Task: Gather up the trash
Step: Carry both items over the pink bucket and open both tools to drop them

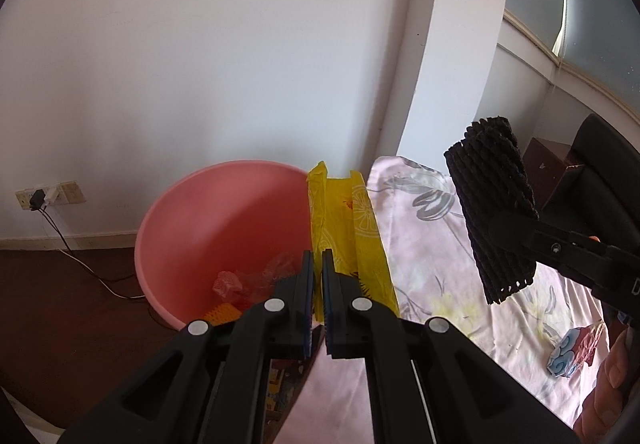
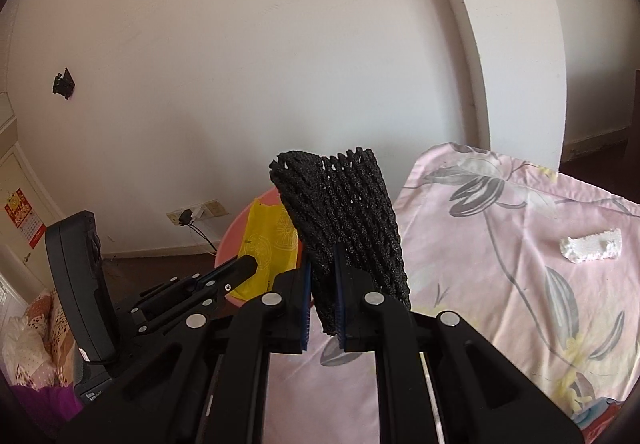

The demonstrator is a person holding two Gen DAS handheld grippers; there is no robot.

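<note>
Flanking pink basin [image 1: 224, 212]: floral bedsheet [image 1: 432, 244]

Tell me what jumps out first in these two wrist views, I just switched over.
The right tool is shut on a black foam net sleeve that stands up above the floral sheet. The left tool pinches a yellow plastic bag beside the pink basin, which already holds clear wrappers. A white scrap still lies on the sheet.

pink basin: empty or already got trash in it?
Not empty. The pink basin holds crumpled clear plastic and an orange piece at its bottom.
</note>
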